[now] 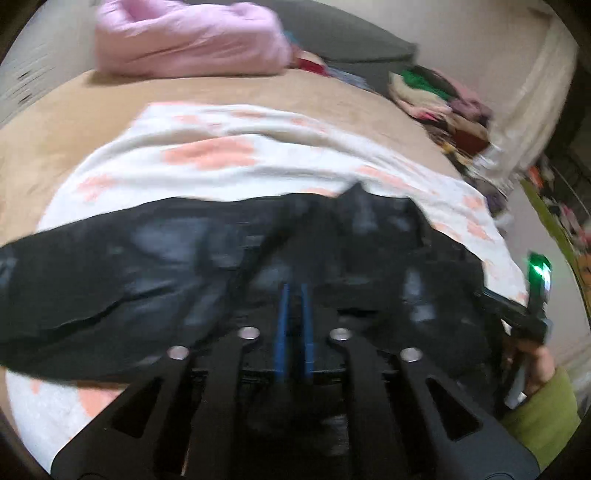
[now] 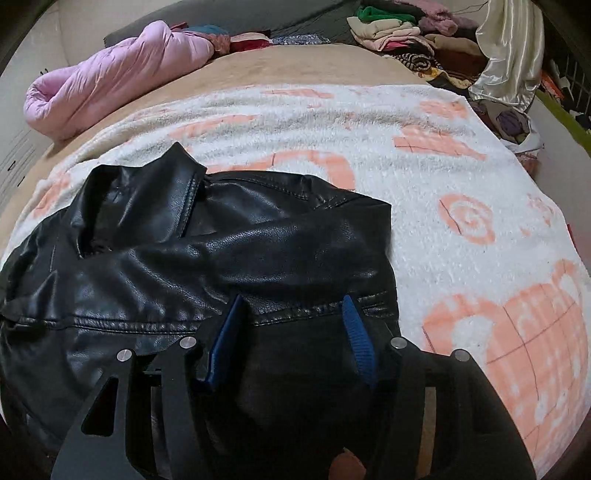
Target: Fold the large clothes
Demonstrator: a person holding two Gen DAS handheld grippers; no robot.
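Black leather jacket (image 2: 207, 258) on blanket (image 2: 424, 177) | left claw (image 1: 294, 291) pressed together | right claw (image 2: 291, 310) spread

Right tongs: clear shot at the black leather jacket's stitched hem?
Probably yes. The right tongs are open, straddling the black leather jacket's stitched hem, with nothing lying between.

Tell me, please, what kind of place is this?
Probably a bedroom at home. A black leather jacket lies on a white blanket with orange patterns spread over what looks like a bed. A pink padded coat and a pile of folded clothes sit at the far edge.
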